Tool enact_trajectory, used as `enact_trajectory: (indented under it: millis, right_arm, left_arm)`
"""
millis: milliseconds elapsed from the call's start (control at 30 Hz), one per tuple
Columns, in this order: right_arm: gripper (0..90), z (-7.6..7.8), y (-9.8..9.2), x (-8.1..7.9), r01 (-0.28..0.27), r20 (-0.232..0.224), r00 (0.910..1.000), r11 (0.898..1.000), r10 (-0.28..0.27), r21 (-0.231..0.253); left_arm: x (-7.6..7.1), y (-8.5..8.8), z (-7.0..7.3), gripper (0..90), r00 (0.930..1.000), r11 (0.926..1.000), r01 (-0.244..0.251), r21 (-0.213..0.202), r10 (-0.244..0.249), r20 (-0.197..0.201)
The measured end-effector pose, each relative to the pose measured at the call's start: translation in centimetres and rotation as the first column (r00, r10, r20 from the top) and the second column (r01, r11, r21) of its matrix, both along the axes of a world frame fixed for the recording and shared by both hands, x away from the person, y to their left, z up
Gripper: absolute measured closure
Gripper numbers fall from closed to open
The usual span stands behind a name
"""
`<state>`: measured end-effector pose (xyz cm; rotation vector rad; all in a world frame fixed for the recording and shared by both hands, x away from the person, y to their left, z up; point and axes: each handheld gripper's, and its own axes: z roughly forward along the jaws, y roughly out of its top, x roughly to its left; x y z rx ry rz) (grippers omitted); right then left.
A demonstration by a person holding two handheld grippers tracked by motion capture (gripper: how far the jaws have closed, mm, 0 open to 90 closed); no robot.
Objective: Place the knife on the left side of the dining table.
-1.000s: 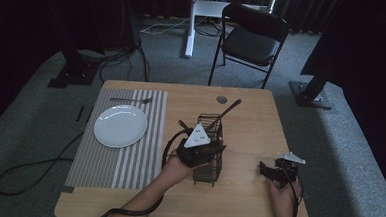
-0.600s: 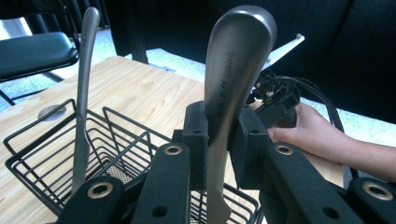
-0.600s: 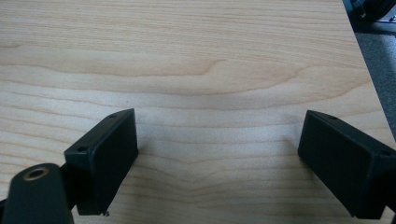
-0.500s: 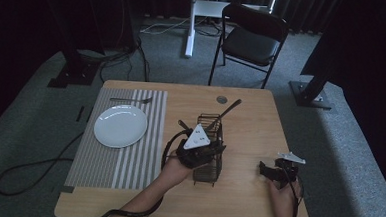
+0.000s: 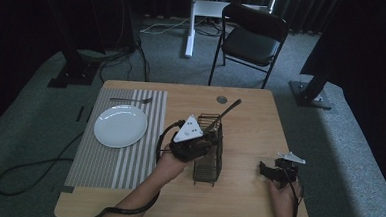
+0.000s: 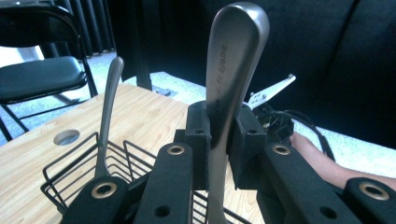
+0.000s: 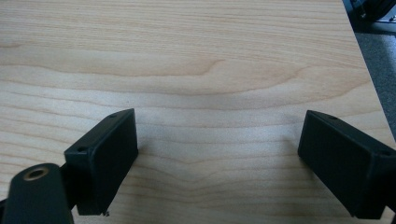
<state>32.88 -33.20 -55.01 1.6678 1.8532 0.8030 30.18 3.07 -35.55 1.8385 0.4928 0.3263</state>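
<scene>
**Left tongs clamped on a utensil handle above the wire caddy**

From the high view, I see a light wooden table (image 5: 250, 116) on grey carpet in a dark room, with a black folding chair (image 5: 252, 39) beyond its far edge. A striped placemat (image 5: 103, 159) on the table's left side carries a white plate (image 5: 120, 125) and a fork (image 5: 130, 100). My left gripper (image 5: 207, 139) sits at the top of the black wire caddy (image 5: 208, 157) near the table's middle; another utensil (image 5: 226, 112) leans out of the caddy. My right gripper (image 5: 265, 170) rests near the table's right front corner, well apart from the caddy.

Along the left gripper view, the pads (image 6: 198, 140) are clamped together on a steel utensil handle (image 6: 231, 70), which stands upright above the caddy's rim (image 6: 74, 165). A second handle (image 6: 108, 112) rises from the caddy just beside it.

Along the right gripper view, the jaws stand wide apart over bare wood (image 7: 210, 70), holding nothing.
</scene>
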Motion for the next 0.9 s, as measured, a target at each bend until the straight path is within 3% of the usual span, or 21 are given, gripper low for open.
enact_trajectory:
  millis: [367, 467, 900]
  right_arm:
    - [11.5, 0.0, 0.0, 0.0, 0.000, 0.000, 1.0000, 1.000, 0.000, 0.000]
    - [11.5, 0.0, 0.0, 0.0, 0.000, 0.000, 1.0000, 1.000, 0.000, 0.000]
    - [11.5, 0.0, 0.0, 0.0, 0.000, 0.000, 1.0000, 1.000, 0.000, 0.000]
  left_arm:
    - [-0.5, 1.2, 3.1, 80.7, 0.9992, 0.9998, -0.009, -0.019, 0.010, 0.038]
    - [-0.8, 1.8, 4.1, 80.8, 0.9977, 0.9997, -0.018, -0.020, 0.019, 0.065]
    - [-2.0, 4.6, 7.6, 81.6, 0.9916, 0.9963, -0.062, -0.059, 0.069, 0.109]
